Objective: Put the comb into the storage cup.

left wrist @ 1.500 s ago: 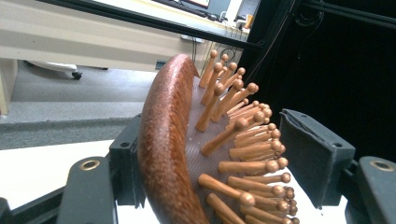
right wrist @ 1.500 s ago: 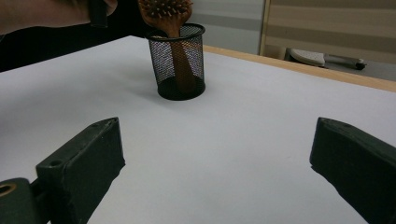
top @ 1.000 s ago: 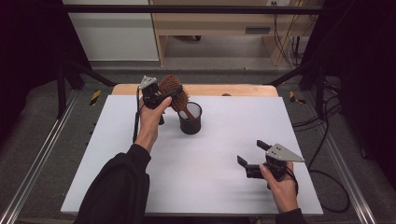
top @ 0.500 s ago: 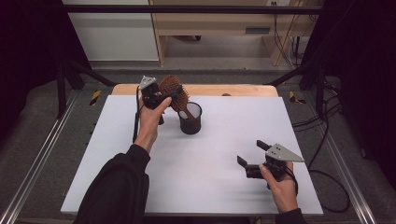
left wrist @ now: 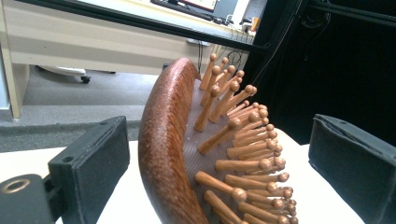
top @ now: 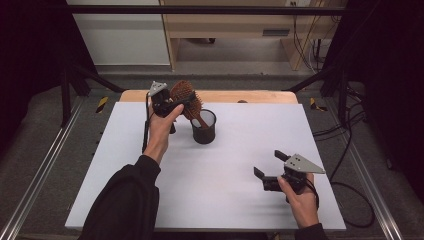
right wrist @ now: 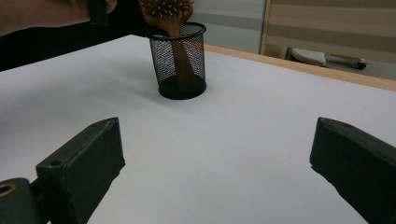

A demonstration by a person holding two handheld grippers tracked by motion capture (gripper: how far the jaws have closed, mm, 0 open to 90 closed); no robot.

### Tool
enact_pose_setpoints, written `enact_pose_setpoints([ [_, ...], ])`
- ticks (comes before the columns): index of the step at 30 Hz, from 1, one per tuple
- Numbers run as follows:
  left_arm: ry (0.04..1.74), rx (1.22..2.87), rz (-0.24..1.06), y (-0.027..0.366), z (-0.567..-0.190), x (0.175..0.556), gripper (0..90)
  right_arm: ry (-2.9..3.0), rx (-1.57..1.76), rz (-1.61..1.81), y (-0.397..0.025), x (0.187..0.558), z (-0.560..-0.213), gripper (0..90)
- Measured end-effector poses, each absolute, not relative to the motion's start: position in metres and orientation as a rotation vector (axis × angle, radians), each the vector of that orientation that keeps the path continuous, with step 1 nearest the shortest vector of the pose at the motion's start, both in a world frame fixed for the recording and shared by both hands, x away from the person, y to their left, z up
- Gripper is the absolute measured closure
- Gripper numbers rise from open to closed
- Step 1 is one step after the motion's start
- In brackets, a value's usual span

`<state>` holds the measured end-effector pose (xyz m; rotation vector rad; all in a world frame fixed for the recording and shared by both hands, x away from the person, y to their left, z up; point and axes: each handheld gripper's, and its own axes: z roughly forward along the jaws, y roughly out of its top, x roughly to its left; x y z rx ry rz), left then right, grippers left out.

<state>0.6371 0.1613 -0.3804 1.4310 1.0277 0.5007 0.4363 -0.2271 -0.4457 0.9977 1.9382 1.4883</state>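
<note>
Bright, even overhead light on the white table (top: 225,165) (soft shadows), dark surroundings, slight blur

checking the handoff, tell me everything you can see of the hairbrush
The hairbrush looks wooden, reddish brown, with an oval head, a curved glossy back and ball-tipped wooden pins on a pale pad. It stands tilted, its handle down inside the black mesh cup near the table's far edge, head sticking out above the rim. The left gripper has its fingers either side of the head, apart, not clamped.
</note>
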Motion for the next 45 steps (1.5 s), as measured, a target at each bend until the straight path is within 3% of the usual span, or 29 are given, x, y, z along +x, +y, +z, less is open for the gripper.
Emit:
enact_pose_setpoints([
  [45, 0.977, 1.438, 0.568, 0.165, -0.381, 0.610, 4.9, 1.939, 0.999, 1.493, -0.226, 0.437, -0.446, 3.0],
])
